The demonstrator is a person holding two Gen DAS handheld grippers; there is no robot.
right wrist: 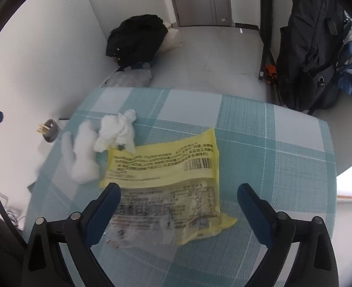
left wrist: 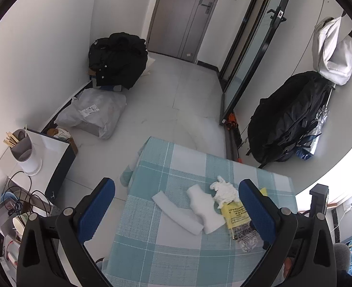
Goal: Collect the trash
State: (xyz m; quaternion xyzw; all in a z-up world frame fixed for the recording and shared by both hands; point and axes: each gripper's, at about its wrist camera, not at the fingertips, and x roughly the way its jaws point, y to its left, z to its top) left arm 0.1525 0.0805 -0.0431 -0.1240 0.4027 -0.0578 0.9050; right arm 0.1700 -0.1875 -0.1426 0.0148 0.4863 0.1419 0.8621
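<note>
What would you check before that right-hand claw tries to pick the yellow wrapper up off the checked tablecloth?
1. Right gripper open wide enough: ok, jaws spread with nothing pressed between them.
2. Yellow wrapper lined up: ok, it lies flat between and ahead of the fingers.
3. Wrapper free of other trash: not ok, the crumpled tissue overlaps its far corner.
4. White foam pieces out of the way: ok, they lie to the wrapper's left.
5. Left gripper clear of the grab: ok, open and holding nothing.
6. Somewhere to drop the trash: cannot tell, no bin shows in either view.
</note>
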